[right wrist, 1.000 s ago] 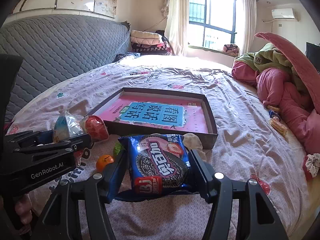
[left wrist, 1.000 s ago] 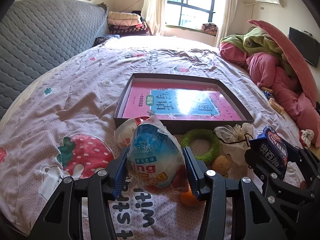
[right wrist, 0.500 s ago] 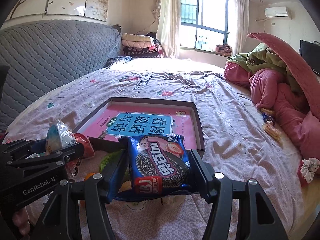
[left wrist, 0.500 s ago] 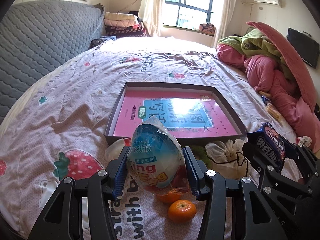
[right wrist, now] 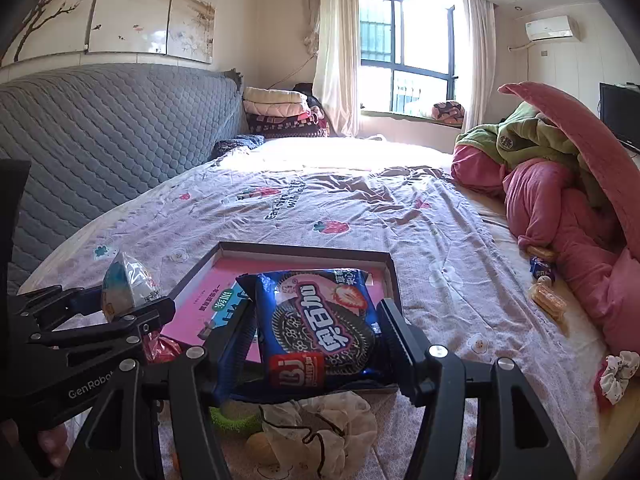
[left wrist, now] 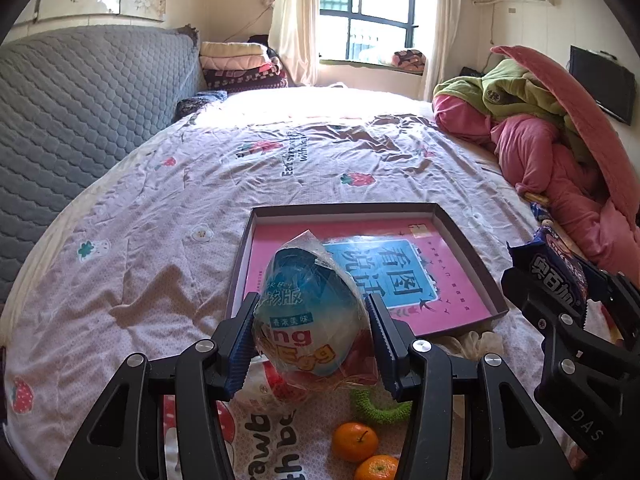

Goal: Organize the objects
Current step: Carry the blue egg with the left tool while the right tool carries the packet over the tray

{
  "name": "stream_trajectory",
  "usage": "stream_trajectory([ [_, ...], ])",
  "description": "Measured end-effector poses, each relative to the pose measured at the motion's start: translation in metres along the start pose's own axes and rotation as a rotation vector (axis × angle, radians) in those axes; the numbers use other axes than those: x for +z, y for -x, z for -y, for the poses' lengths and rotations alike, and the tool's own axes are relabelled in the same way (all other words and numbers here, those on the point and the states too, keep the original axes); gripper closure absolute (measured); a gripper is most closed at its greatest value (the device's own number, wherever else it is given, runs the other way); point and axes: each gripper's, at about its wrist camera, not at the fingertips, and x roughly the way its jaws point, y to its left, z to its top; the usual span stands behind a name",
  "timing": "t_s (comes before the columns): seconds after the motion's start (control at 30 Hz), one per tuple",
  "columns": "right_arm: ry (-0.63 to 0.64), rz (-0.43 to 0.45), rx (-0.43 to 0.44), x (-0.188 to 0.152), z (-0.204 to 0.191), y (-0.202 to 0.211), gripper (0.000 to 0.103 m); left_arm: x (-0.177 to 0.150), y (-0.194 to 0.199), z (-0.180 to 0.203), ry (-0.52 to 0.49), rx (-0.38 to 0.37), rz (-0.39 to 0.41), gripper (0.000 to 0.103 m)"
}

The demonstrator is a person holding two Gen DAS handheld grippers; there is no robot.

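A wide bed (left wrist: pixel 208 184) covered in a pale strawberry-print sheet fills both views, with a grey quilted headboard (left wrist: pixel 80 112) along its left side and a heap of pink and green bedding (left wrist: pixel 552 148) at its right.

Near the front edge of the bed lies the landmark: a shallow dark box tray (left wrist: pixel 472 248) lined with a pink and blue book cover.

The left gripper (left wrist: pixel 312 330) hangs over the tray's near left corner, its fingers closed partway on a blue and white toy egg in clear wrap (left wrist: pixel 308 312). The right gripper (right wrist: pixel 318 340) hangs over the tray's near edge, its fingers closed about halfway on a blue packet of chocolate sandwich biscuits (right wrist: pixel 320 320).

A second ago both items sat lower, in front of the tray; both have since risen and moved toward it. The carry looks well under way, with release into the tray the likely next step.

In front of the tray remain a cream drawstring pouch (right wrist: pixel 320 428), a green fuzzy ring (left wrist: pixel 380 406) and two small oranges (left wrist: pixel 354 442).
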Motion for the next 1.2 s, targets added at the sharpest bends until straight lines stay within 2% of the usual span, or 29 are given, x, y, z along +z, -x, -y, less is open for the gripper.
stream_trajectory([
  [0.3,0.019,-0.011,-0.007,0.009,-0.006,-0.013,0.041,0.017,-0.006,0.004,0.002,-0.011,0.011,0.049],
  [0.47,0.012,0.03,-0.025,0.03,0.003,-0.011,0.041,0.029,-0.006,0.003,-0.001,-0.019,0.025,0.049],
  [0.73,0.009,0.074,-0.034,0.055,0.015,-0.01,0.041,0.048,-0.009,-0.006,0.012,0.017,0.056,0.049],
  [1.2,-0.002,0.02,-0.062,0.053,0.02,-0.043,0.041,0.058,-0.046,-0.021,0.031,0.043,0.027,0.049],
])
